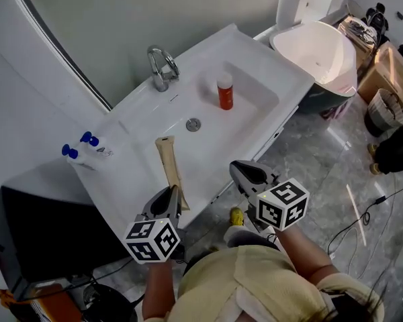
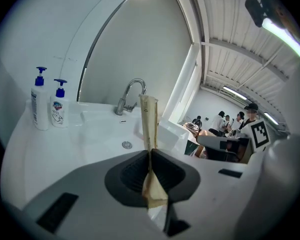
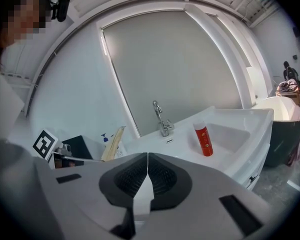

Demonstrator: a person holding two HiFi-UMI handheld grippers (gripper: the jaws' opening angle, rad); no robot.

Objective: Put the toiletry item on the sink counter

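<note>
Our left gripper (image 1: 170, 200) clamps the beige tube (image 1: 168, 166) over the front edge of the sink counter (image 1: 138, 123), bare white surface around it. Our right gripper (image 1: 247, 173), jaws together on nothing, hangs beyond that edge.

The head camera looked steeply down from above the person onto the sink counter (image 1: 141, 119), with the left gripper (image 1: 173, 192) and right gripper (image 1: 242, 170) low in its frame. The left gripper camera sat close over the counter's front, facing the faucet (image 2: 132, 96) along the tan tube (image 2: 149, 121). The right gripper camera stood farther back, sharing the faucet, the tan tube and the red bottle (image 3: 203, 139) with the head view.
</note>
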